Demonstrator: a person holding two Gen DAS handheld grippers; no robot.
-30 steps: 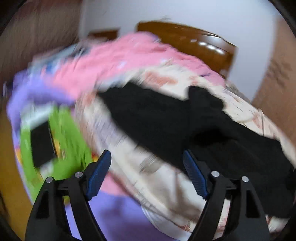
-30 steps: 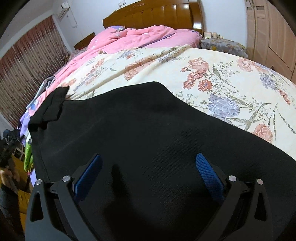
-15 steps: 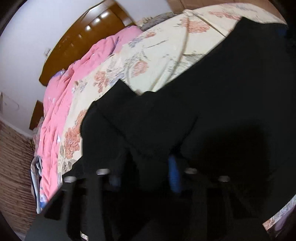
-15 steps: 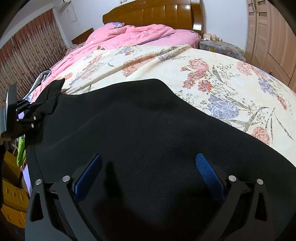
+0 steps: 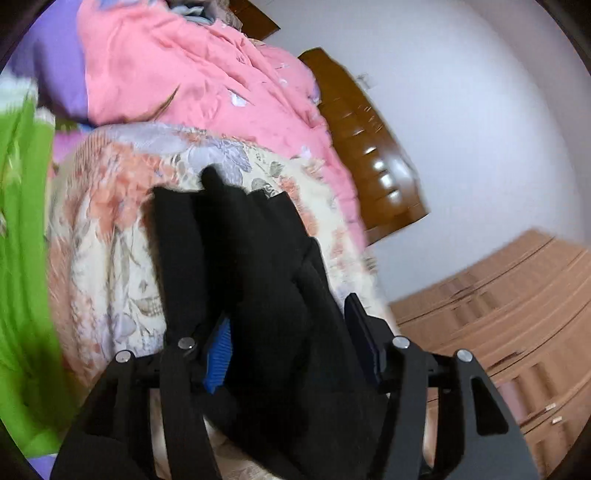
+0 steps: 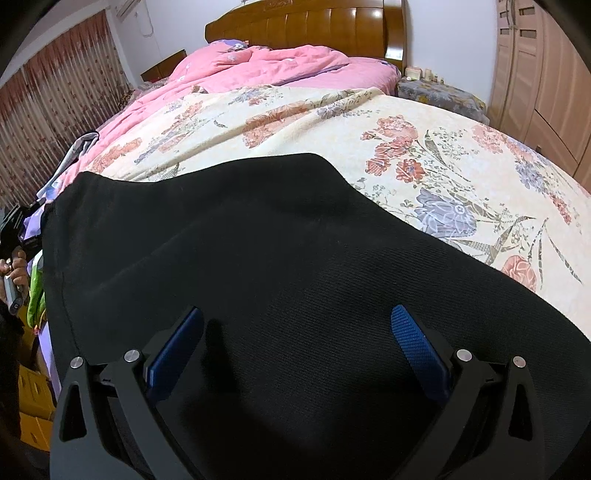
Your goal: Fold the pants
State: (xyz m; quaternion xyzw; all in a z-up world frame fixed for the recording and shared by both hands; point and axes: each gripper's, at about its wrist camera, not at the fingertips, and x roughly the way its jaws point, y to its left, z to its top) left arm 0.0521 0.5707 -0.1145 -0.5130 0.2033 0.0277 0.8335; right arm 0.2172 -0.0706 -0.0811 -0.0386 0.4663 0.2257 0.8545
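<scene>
The bed (image 6: 332, 122), covered with a floral sheet (image 6: 424, 155) and a pink quilt (image 6: 266, 66) bunched toward the wooden headboard (image 6: 306, 26), is carrying the whole job. The black pants (image 6: 280, 266) are lying spread across the near part of the sheet, one end reaching the bed's left edge in the right wrist view. Step in hand, as judged: working that end of the pants for a fold. The left gripper (image 5: 291, 339) is sitting over a bunched strip of the pants (image 5: 255, 258), with black cloth filling the space between its blue pads (image 5: 218, 354); its jaws are opening, and the pads are not looking pressed onto the cloth, so the cloth is probably coming free. The right gripper (image 6: 295, 347) is hovering over the broad middle of the pants with its jaws wide apart and gripping nothing. The next move is probably calling for a fresh, firm pinch on an edge, both layers caught together, then carrying it across while the right gripper is steadying the cloth.
</scene>
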